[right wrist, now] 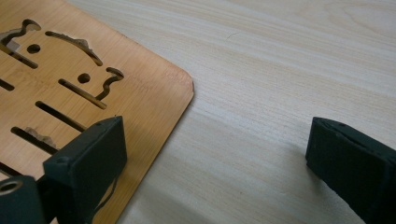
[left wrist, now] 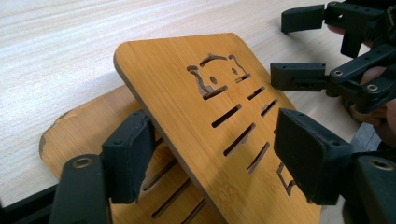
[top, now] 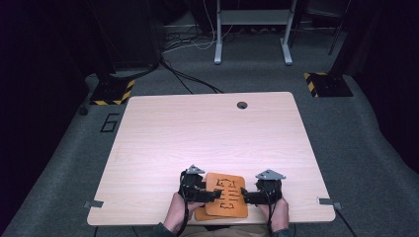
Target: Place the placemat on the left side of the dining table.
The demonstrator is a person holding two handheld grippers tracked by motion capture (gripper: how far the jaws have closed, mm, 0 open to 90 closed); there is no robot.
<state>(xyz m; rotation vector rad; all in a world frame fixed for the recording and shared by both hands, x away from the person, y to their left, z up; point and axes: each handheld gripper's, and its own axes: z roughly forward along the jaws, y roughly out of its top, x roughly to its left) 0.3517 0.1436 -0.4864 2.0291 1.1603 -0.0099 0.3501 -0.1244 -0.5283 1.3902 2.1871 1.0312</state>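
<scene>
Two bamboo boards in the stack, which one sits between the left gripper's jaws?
The upper bamboo board, tilted with its edge lifted, between the left gripper jaws. The lower bamboo board lies flat on the table beneath it.

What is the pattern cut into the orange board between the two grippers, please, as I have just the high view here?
Observer: The top board has a cat-like face cut above rows of slots.
Operator: Thank you. Does it lie flat?
Observer: No. In the left gripper view it is tilted, with one edge raised off a second board beneath it and sitting between the open jaws of the left gripper.
Operator: Is the right gripper holding it?
Observer: No. The right gripper is open, with one jaw over the top board's edge and the other over the bare table.
</scene>
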